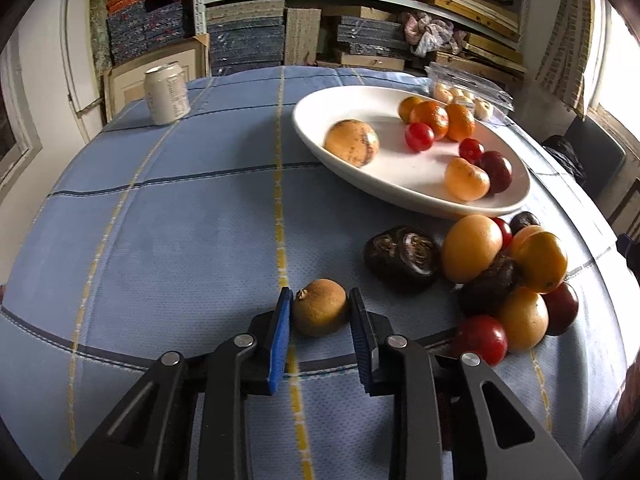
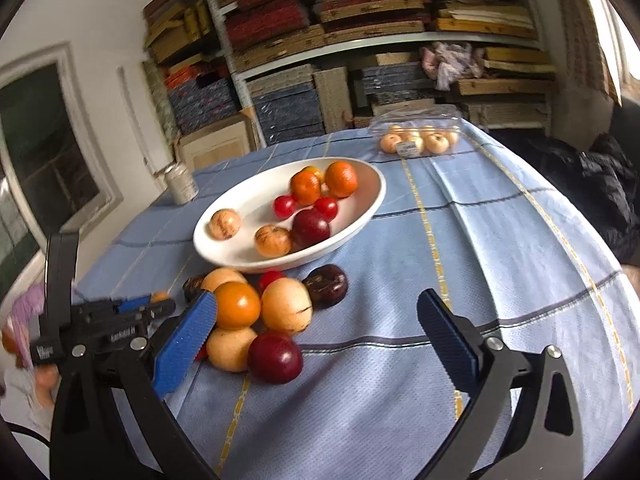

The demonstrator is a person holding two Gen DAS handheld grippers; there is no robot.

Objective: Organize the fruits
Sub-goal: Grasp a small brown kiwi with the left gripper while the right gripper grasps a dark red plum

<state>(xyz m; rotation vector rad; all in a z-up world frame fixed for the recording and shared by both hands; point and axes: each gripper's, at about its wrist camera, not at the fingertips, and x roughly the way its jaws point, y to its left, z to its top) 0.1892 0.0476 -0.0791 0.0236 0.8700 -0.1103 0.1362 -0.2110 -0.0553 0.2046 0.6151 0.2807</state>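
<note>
A white oval dish (image 1: 312, 120) (image 2: 216, 240) holds several oranges, red tomatoes and a dark plum. A heap of loose fruit (image 1: 504, 276) (image 2: 256, 316) lies on the blue cloth in front of it. My left gripper (image 1: 319, 300) has its blue pads on either side of a small brown fruit (image 1: 319, 307) that rests on the cloth, the pads at or very near its sides. My right gripper (image 2: 316, 308) is open and empty, held above the cloth just right of the heap. The left gripper (image 2: 132, 312) shows at the left in the right wrist view.
A white can (image 1: 166, 94) (image 2: 182, 182) stands at the far left of the table. A clear plastic box of pale fruit (image 1: 468, 92) (image 2: 420, 136) sits at the far edge. Shelves of stacked boxes rise behind. The table (image 1: 160, 220) edge curves away on both sides.
</note>
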